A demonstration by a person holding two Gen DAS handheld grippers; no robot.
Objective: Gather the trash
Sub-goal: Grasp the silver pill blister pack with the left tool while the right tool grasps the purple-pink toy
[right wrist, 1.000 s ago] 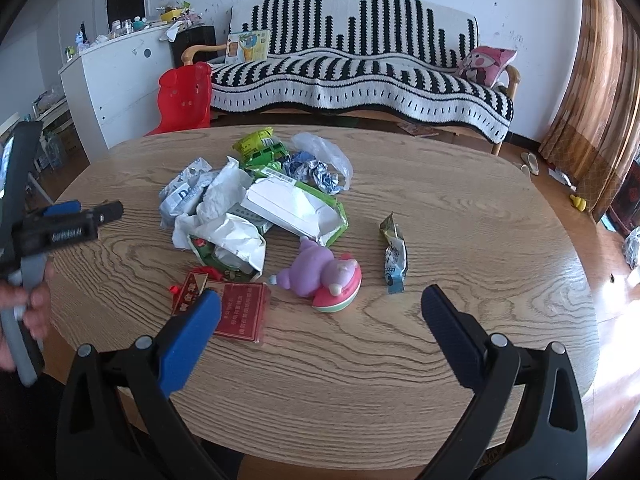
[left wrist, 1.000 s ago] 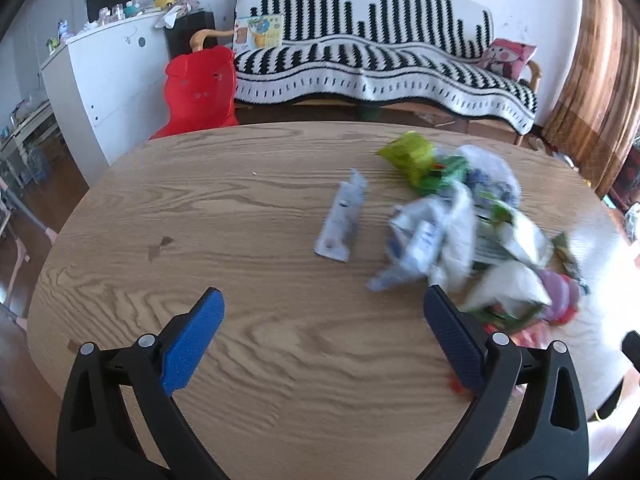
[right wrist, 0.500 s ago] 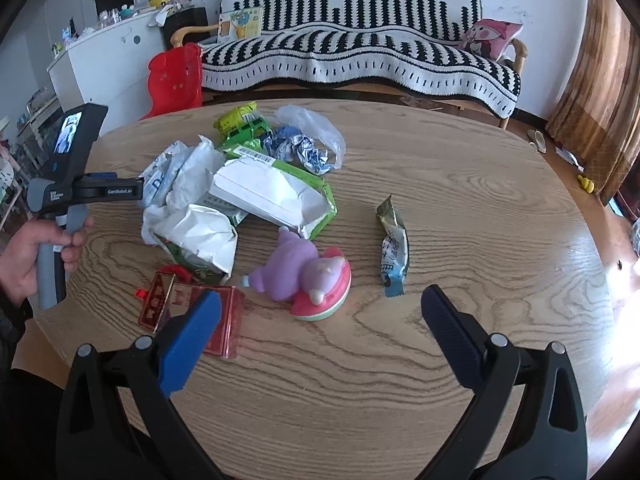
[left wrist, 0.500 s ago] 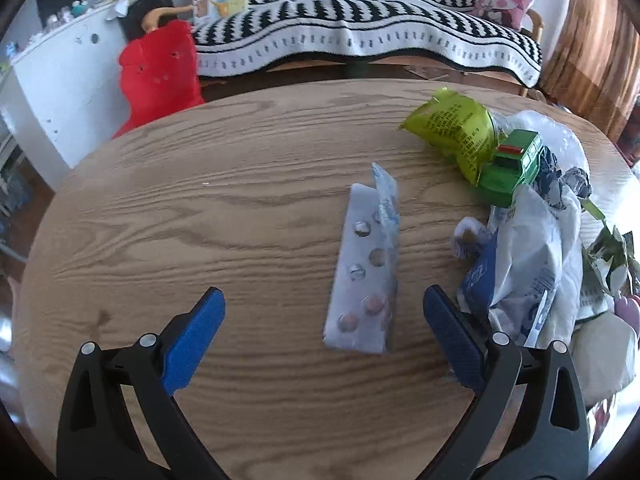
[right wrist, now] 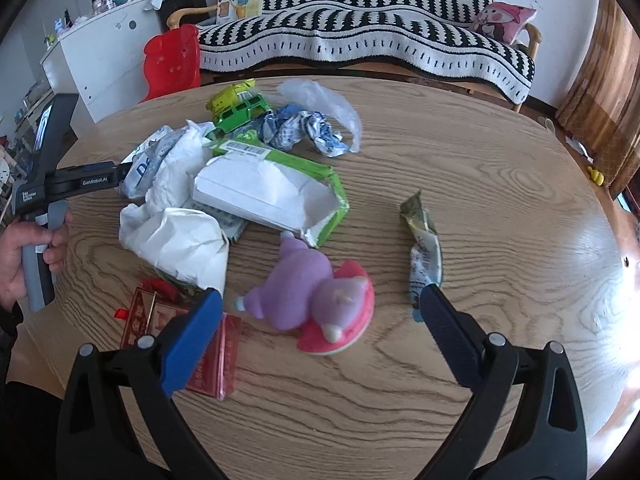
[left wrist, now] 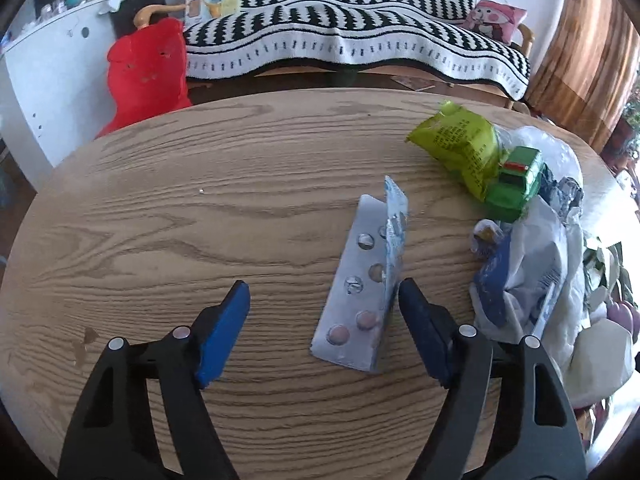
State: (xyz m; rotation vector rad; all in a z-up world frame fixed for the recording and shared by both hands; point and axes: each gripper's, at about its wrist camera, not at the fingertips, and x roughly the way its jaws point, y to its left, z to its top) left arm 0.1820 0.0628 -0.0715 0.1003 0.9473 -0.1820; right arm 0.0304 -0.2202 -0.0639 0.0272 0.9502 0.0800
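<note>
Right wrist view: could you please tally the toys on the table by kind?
Green toy truck: 1
Purple plush toy: 1
Total: 2

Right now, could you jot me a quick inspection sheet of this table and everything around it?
Surface: oval wooden table, small stain near its edge.
Job's things: pill blister pack between the left gripper pads; crumpled wrappers; snack sachet.
Clutter: purple plush toy, green toy truck, red packet.
Grippers: left jaws have just been closing, not yet pressing; right gripper open above the plush.
Cables: nothing seen.
Surroundings: striped sofa, red chair, white cabinet.
</note>
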